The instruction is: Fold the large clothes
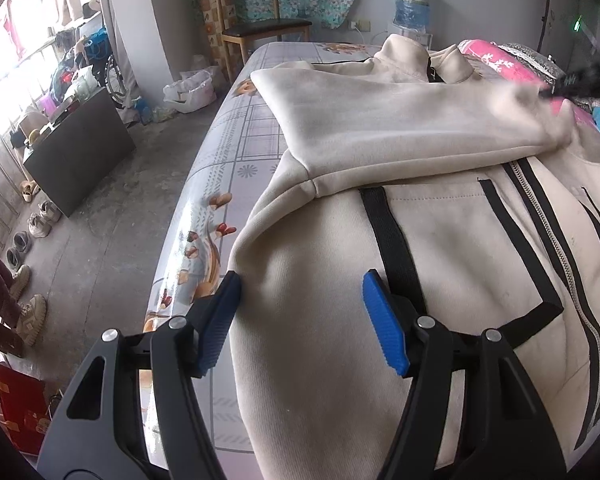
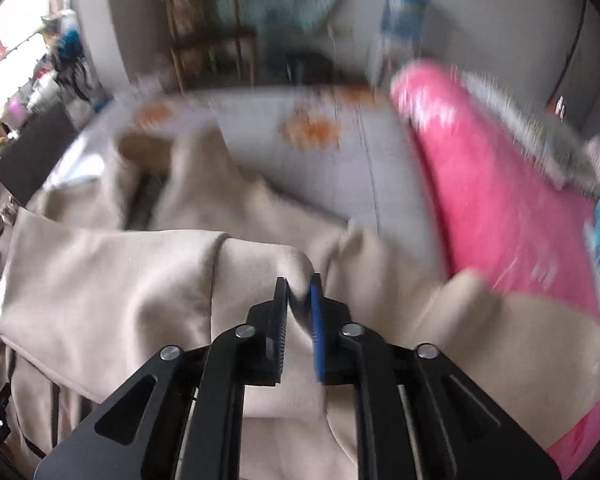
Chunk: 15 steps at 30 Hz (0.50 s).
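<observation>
A large cream zip jacket (image 1: 440, 240) with black stripes lies on a bed (image 1: 236, 160). One sleeve (image 1: 380, 120) is folded across its chest. My left gripper (image 1: 300, 292) is open, its blue pads (image 1: 384, 320) either side of the jacket's lower left edge, holding nothing. In the blurred right wrist view my right gripper (image 2: 299, 292) is shut on a fold of the cream sleeve (image 2: 268, 264), above the jacket (image 2: 100, 300). The right gripper also shows in the left wrist view (image 1: 548, 94) at the sleeve's far end.
A pink quilt (image 2: 500, 200) lies along the bed's right side. A wooden chair (image 1: 260, 28) and water bottle (image 1: 412, 4) stand beyond the bed. A dark low table (image 1: 80, 152), shoes (image 1: 32, 312) and a red bag (image 1: 20, 412) are on the floor at left.
</observation>
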Motion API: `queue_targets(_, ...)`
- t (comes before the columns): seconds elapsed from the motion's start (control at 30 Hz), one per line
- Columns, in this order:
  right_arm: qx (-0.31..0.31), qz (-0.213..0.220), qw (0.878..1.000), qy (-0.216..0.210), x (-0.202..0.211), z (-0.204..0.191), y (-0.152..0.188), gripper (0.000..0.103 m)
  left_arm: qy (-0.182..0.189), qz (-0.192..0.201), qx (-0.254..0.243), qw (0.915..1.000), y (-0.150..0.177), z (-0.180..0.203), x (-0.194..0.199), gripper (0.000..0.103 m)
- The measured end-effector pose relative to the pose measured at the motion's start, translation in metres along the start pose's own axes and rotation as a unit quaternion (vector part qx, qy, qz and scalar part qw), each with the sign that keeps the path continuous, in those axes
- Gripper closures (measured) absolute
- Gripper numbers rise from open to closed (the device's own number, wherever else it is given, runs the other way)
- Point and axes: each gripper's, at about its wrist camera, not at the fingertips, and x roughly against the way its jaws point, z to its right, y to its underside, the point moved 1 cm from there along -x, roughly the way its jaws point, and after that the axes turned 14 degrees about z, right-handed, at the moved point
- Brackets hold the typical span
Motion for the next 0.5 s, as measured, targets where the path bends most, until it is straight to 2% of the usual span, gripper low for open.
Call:
queue_targets(0.03, -0.014, 0.000, 1.000, 0.001, 0.000, 0.008, 0.004, 0.085, 0.000, 0.000, 0.000, 1.0000, 0.000, 0.000, 0.000, 0.042)
queue_targets(0.1, -0.048, 0.018, 0.999, -0.012, 0.011, 0.021, 0.006, 0.072, 0.000, 0.000, 0.000, 1.0000, 0.000, 0.001, 0.000, 0.042)
queue_targets(0.2, -0.039, 0.036, 0.998, -0.033, 0.025, 0.020, 0.011, 0.065, -0.001, 0.000, 0.000, 1.0000, 0.000, 0.001, -0.001, 0.041)
queue_targets(0.3, -0.013, 0.015, 0.996, -0.083, 0.024, 0.004, 0.021, 0.065, -0.004, 0.000, 0.001, 1.0000, 0.000, 0.001, 0.000, 0.041)
queue_targets(0.37, 0.004, 0.001, 0.995, -0.100, 0.020, -0.004, 0.030, 0.065, -0.006, 0.001, 0.001, 1.0000, -0.001, 0.002, 0.000, 0.041)
queue_targets(0.43, 0.036, -0.033, 0.995, -0.086, 0.007, -0.015, 0.047, 0.065, -0.006, 0.002, 0.001, 1.0000, -0.001, 0.001, 0.000, 0.041)
queue_targets(0.5, 0.047, -0.028, 0.996, -0.072, 0.008, -0.017, 0.056, 0.063, -0.004, 0.002, 0.005, 1.0000, -0.001, 0.000, 0.000, 0.041)
